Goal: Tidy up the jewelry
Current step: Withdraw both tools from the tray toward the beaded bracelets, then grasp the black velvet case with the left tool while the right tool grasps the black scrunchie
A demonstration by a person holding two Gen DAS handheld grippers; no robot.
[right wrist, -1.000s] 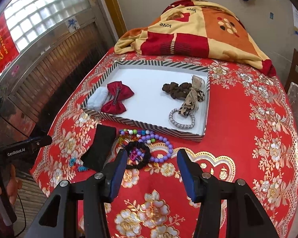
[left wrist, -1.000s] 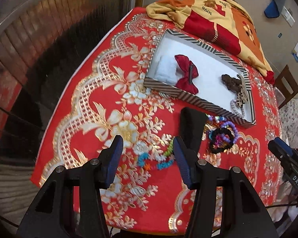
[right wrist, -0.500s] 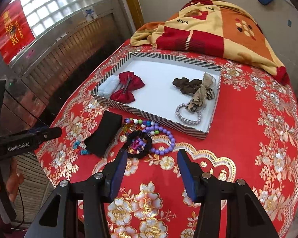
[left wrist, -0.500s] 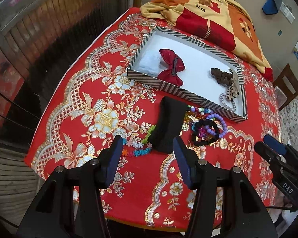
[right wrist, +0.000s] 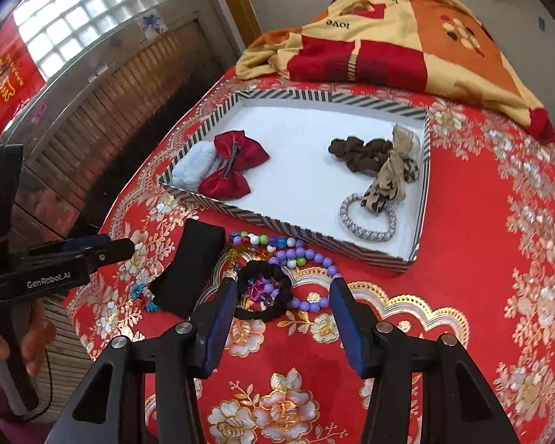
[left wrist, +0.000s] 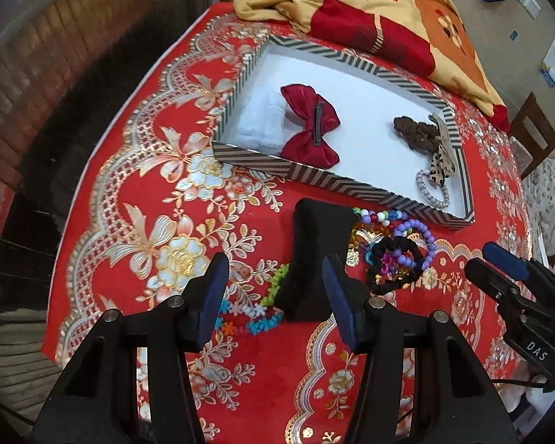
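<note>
Spanning the black scrunchie (right wrist: pixel 264 290), right gripper (right wrist: pixel 283 288) jaws spread, left gripper (left wrist: pixel 273 281) likewise.

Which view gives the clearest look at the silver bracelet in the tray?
The right wrist view: the silver bracelet shows as a nearly full loop in the tray. In the left wrist view it is smaller, near the tray's corner.

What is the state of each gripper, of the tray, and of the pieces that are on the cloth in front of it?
Left gripper: open, empty.
Right gripper: open, empty.
Striped tray: lidless, partly filled.
Red bow: in tray.
Silver bracelet: in tray.
Black pad: outside tray.
Purple bead bracelet: outside tray.
Black scrunchie: outside tray.
</note>
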